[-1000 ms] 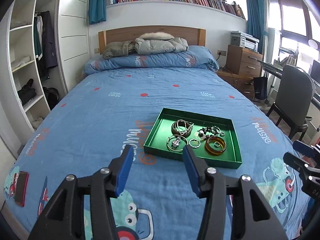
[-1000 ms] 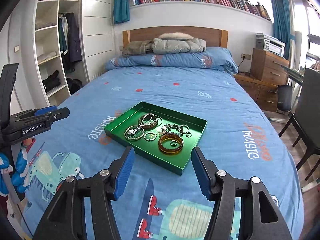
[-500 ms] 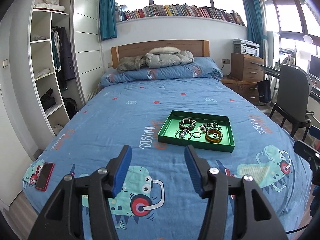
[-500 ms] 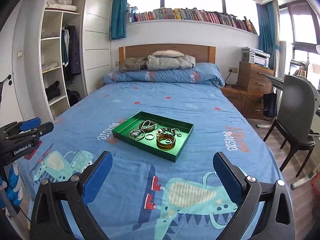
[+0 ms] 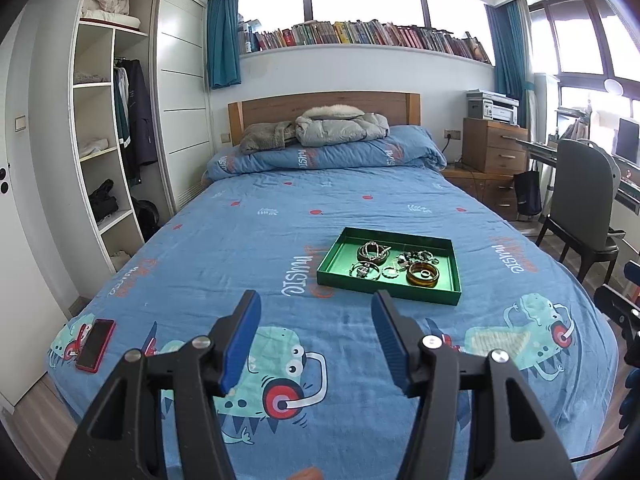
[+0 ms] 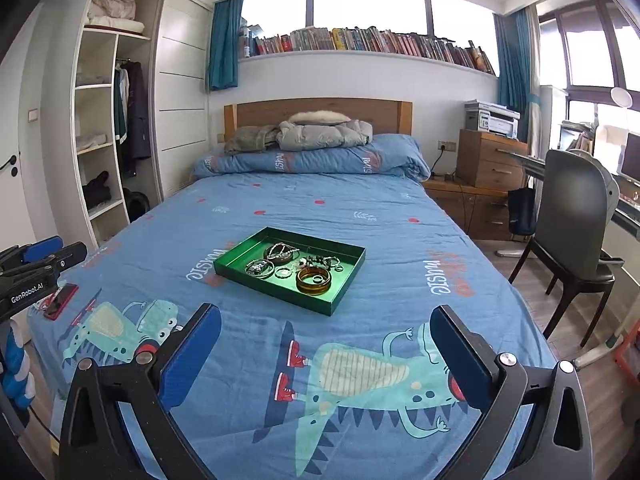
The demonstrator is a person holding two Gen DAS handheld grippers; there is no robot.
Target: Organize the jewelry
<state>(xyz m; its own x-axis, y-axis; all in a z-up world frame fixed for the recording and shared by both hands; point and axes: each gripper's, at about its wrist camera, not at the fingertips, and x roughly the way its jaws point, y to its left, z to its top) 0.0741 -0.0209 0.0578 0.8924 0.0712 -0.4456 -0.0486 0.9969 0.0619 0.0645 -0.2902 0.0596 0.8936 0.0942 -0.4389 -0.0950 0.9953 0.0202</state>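
While you've got both tongs angled a bit downward over the foot of the bed (image 5: 248,240), neither one is touching or carrying anything. Your left tongs (image 5: 316,316) have just been opening and now sit released at a moderate gap, nothing between the blue pads. Your right tongs (image 6: 326,330) are spread way wider after just opening up, also empty, just dinosaur-print bedding under them.

The green tray (image 6: 240,254) sits well ahead of both, mid-bed, with the jewelry inside: an amber bangle (image 6: 314,280) with a small ring lying inside it, silver bracelets (image 6: 259,269), a brown beaded bracelet (image 6: 280,252) and a tangle of small pieces behind.

Readable stuff: "GenRobot.AI" on the left tongs' body in the right view, and "music" printed on the bedding. A red phone (image 5: 95,345) lies near the bed's left corner.
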